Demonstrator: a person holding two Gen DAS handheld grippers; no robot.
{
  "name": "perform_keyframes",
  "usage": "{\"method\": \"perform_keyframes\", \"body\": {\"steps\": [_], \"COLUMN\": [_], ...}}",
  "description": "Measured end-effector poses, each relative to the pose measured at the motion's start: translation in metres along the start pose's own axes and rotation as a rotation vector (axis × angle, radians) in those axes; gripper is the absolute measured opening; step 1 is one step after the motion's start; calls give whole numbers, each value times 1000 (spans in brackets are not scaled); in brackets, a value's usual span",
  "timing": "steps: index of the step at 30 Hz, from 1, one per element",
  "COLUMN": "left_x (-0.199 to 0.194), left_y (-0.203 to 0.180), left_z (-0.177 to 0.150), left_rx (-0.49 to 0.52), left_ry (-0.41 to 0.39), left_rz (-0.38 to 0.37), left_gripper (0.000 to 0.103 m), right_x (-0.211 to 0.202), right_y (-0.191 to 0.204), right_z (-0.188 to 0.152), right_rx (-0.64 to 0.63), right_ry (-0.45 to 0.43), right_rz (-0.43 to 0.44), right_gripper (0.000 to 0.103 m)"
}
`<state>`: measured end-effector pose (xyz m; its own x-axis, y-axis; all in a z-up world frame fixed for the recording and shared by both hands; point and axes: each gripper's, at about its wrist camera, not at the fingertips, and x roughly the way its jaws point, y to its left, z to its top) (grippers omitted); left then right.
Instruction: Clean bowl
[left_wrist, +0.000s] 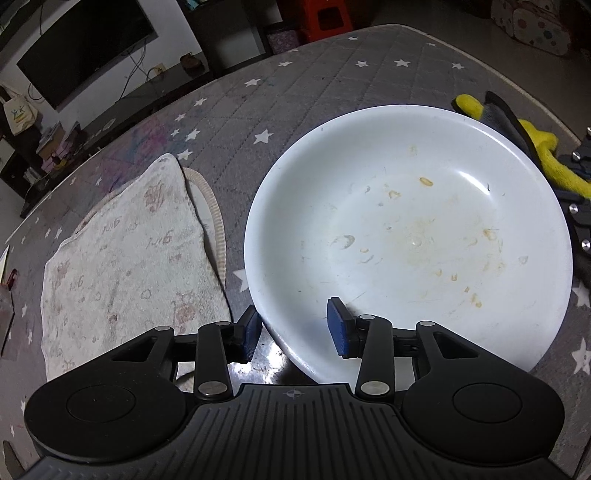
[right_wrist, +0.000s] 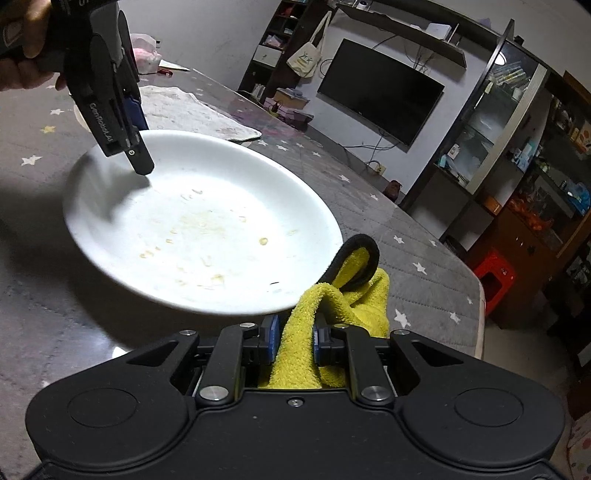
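Observation:
A white bowl (left_wrist: 406, 229) with yellowish dried stains lies on the grey star-patterned table; in the right wrist view the bowl (right_wrist: 199, 221) fills the middle. My left gripper (left_wrist: 295, 330) straddles its near-left rim, one blue pad outside and one inside. The jaws stand apart and do not press the rim. From the right wrist view the left gripper (right_wrist: 138, 144) reaches down with one finger inside the bowl. My right gripper (right_wrist: 295, 339) is shut on a yellow cloth (right_wrist: 351, 299) with a dark edge, just beside the bowl's rim. The cloth (left_wrist: 539, 147) also shows past the bowl's far right.
A white patterned towel (left_wrist: 125, 258) lies flat left of the bowl. The table's grey star cover (left_wrist: 314, 81) runs to a rounded far edge. A person's hand (right_wrist: 18, 74) grips the left tool. A red stool (right_wrist: 495, 273) and shelving stand beyond the table.

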<state>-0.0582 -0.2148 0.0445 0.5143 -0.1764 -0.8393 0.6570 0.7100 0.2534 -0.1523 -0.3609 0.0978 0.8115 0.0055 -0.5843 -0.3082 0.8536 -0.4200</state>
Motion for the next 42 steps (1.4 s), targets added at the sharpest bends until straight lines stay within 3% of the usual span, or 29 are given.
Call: {"method": "perform_keyframes", "body": {"steps": [12, 19, 26, 42], "left_x": [1, -6, -12, -12], "left_y": [1, 2, -6, -12], "left_z": [-1, -7, -13, -17], "left_rx": [-51, -104, -41, 33], "left_ry": [-11, 4, -17, -34], "left_rz": [14, -2, 34, 54], "left_gripper": [41, 40, 41, 43], "right_x": [-19, -39, -51, -21], "right_y": [5, 8, 6, -12], "right_z": [-4, -8, -13, -10], "right_rx": [83, 240, 389, 414], "right_ry": [3, -12, -32, -12], "right_rz": [23, 32, 71, 47], "right_gripper": [18, 17, 16, 15]}}
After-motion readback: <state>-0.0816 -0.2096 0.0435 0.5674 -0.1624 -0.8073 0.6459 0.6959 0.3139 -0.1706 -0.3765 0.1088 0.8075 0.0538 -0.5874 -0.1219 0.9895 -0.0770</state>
